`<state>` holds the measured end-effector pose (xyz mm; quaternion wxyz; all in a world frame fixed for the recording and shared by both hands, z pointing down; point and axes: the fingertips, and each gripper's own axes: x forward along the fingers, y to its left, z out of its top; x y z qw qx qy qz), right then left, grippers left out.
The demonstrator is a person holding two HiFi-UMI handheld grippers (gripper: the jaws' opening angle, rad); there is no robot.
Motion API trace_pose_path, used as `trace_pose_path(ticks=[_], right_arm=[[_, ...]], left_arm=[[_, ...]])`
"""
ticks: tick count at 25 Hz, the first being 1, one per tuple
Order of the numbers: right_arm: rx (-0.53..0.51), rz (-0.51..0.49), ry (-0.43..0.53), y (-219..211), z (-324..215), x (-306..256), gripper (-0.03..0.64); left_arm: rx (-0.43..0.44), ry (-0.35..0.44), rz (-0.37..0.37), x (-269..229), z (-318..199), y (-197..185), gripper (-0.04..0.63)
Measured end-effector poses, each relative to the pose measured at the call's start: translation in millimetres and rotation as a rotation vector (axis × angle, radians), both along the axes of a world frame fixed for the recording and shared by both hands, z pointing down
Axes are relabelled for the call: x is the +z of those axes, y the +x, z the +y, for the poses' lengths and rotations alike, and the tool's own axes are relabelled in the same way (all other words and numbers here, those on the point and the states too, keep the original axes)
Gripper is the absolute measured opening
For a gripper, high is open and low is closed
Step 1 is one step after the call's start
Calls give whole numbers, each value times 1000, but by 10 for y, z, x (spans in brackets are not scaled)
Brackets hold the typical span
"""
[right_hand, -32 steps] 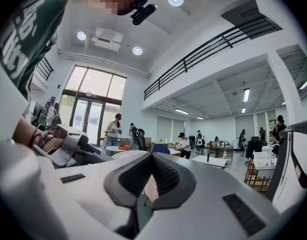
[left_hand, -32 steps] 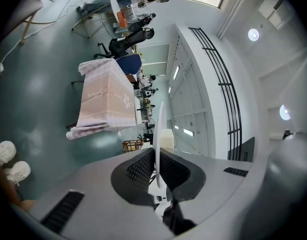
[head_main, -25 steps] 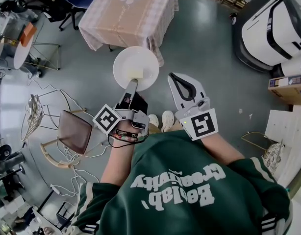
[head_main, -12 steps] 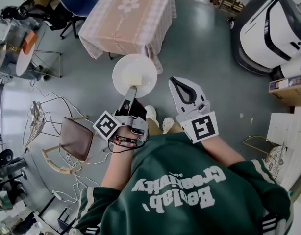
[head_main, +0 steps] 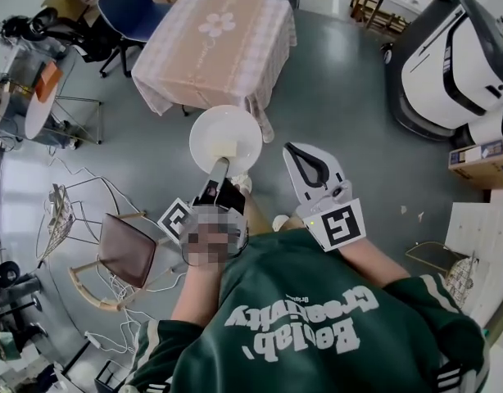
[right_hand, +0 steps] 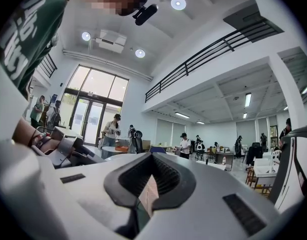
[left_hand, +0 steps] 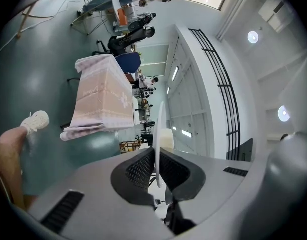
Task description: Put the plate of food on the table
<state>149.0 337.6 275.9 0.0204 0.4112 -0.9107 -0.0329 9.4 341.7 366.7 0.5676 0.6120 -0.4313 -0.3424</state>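
One narrow stretch of rim is all that the left gripper has of the round white plate. Its ribbed pads are closed down to a slim gap with the plate's edge pinched between them, and the rest of the plate sticks out in front, unsupported. A pale yellow block of food sits on the half nearer the gripper. The plate hangs in the air above the grey floor, just short of the near edge of the square table under a pink checked cloth.

The right gripper is held beside it, well clear of the plate, its tips drawn together on nothing.

The plate looks stiff, smooth and probably breakable, with most of its weight beyond the pinch, so it will likely want to droop or twist about the pads. Holding it level matters, because the loose block could slide across the glazed surface. The rim nearest the person is the sensible place to grip, as it is now. The free gripper could steady the opposite edge if the plate sags. The cloth is soft and may ruck, so a flat, gentle set-down away from the edge seems safest.
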Motion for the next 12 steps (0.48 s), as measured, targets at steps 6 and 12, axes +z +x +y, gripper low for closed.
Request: trace_pose_path(ticks=[6,12], right_arm=[[1,37,17,-170,-426,91,15],[17,54,-20,-358,-949,133,15]], left_arm=[[7,15,6,90,-534,-170,28],[27,25,10,31,-1085,-323,28]])
